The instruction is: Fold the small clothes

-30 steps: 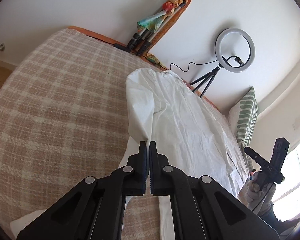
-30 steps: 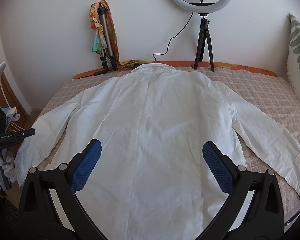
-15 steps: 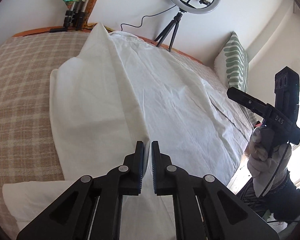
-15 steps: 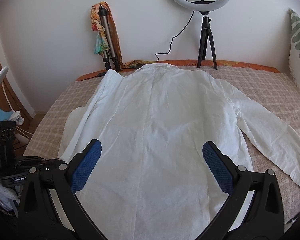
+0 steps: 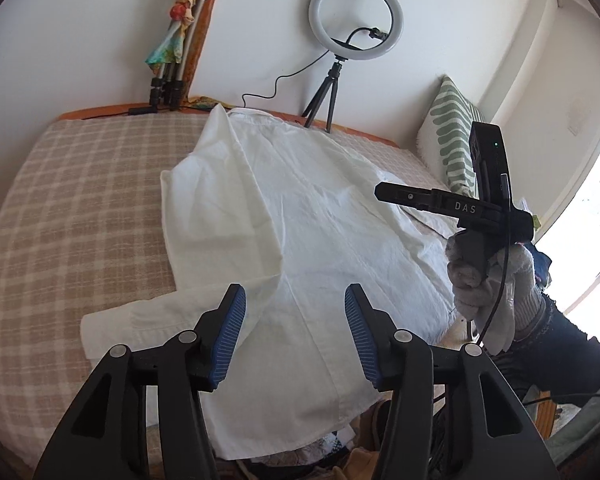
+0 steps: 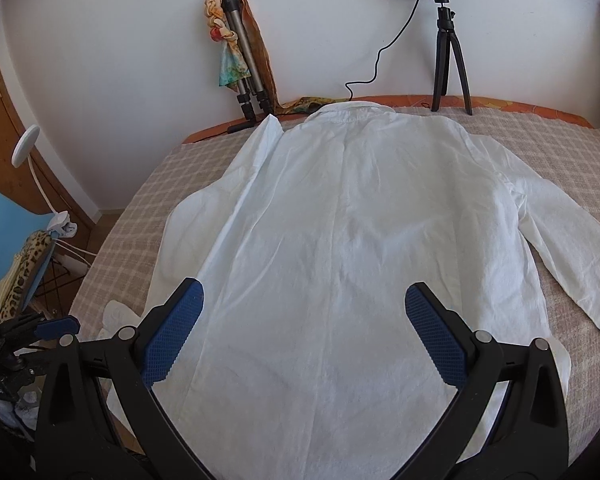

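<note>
A white long-sleeved shirt (image 5: pixel 320 220) (image 6: pixel 360 220) lies back up on the plaid bed cover (image 5: pixel 80 200). Its left side and sleeve (image 5: pixel 220 220) are folded in over the body, and the cuff (image 5: pixel 140 320) trails out toward the bed's near edge. My left gripper (image 5: pixel 292 320) hovers above the shirt's lower part. Its jaws are opening, with nothing pinched between the blue pads. The right sleeve (image 6: pixel 560 240) stays spread out flat. My right gripper (image 6: pixel 302 332) stands wide open over the hem, holding nothing. A gloved hand (image 5: pixel 484 280) carries it at the right of the left wrist view.
A ring light on a tripod (image 5: pixel 355 24) (image 6: pixel 448 40) and a folded tripod wrapped in a scarf (image 5: pixel 176 40) stand against the far wall. A green-striped pillow (image 5: pixel 452 144) leans at the right. A blue chair (image 6: pixel 8 236) sits left of the bed. Loose clothes (image 5: pixel 340 452) lie below the near edge.
The left gripper carried the left sleeve inward over the shirt's body, let it go and now has its jaws parted. The right gripper stayed open and hardly moved.
</note>
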Demonstrator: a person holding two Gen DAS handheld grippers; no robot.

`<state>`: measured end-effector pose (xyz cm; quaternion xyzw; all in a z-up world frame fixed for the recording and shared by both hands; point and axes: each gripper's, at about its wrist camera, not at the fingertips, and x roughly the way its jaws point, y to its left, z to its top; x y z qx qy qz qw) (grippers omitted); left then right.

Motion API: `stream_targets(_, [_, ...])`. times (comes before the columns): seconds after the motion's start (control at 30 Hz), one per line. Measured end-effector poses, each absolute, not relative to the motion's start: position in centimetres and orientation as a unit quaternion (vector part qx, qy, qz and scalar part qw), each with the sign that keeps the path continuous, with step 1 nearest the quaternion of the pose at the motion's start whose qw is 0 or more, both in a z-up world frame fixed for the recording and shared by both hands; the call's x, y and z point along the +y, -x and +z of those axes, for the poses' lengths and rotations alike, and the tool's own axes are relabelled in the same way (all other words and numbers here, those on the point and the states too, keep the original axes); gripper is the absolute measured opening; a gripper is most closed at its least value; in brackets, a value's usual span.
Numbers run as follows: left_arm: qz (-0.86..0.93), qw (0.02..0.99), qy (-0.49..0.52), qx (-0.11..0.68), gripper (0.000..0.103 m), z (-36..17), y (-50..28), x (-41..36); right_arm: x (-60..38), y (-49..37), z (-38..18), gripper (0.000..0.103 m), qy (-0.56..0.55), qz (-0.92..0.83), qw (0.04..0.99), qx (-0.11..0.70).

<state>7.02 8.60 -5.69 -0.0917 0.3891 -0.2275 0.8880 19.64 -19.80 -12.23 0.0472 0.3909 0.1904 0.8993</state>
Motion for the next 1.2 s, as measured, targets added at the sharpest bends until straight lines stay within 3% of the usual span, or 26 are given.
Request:
stream_targets(0.3, [-0.091, 0.895, 0.104, 0.423, 0.051, -9.4, -7.5, 16.3, -15.1, -21.6, -17.1, 0.088, -0.112, 0.276, 0.819, 0.49])
stream_targets(0.43, [-0.076, 0.868, 0.188, 0.453, 0.051, -12.1, -8.5, 19.1, -13.6, -23.3, -19.0, 0.082, -0.151, 0.281, 0.791, 0.522])
stream_targets(0.6, [-0.067, 0.855, 0.194, 0.477, 0.05, -14.6, -8.4, 19.1, -11.4, -24.4, -20.3, 0.055, -0.134, 0.285, 0.782, 0.538])
stream_targets(0.67, [-0.07, 0.852, 0.201, 0.479, 0.043, -15.6, -8.5, 18.9, -10.7, -24.7, -20.7, 0.036, -0.12, 0.287, 0.78, 0.543])
stream_targets(0.7, [-0.074, 0.858, 0.209, 0.463, 0.032, -15.7, -8.3, 19.0, -10.4, -24.9, -20.9, 0.031, -0.117, 0.286, 0.779, 0.545])
stream_targets(0.73, [-0.082, 0.854, 0.218, 0.466, 0.011, -16.0, -8.4, 19.1, -10.3, -25.1, -21.1, 0.021, -0.115, 0.285, 0.779, 0.547])
stream_targets(0.77, [-0.087, 0.85, 0.226, 0.467, 0.008, -16.3, -8.4, 19.2, -10.2, -25.3, -21.2, 0.014, -0.113, 0.283, 0.779, 0.548])
stream_targets(0.93, [-0.112, 0.86, 0.233, 0.439, 0.004, -14.5, -7.0, 18.4, -10.5, -26.2, -20.8, 0.006, -0.097, 0.266, 0.796, 0.535])
stream_targets(1.2, [-0.24, 0.866, 0.164, 0.406, 0.004, -8.1, -2.4, 11.9, -11.5, -26.9, -20.1, 0.006, -0.069, 0.257, 0.811, 0.522])
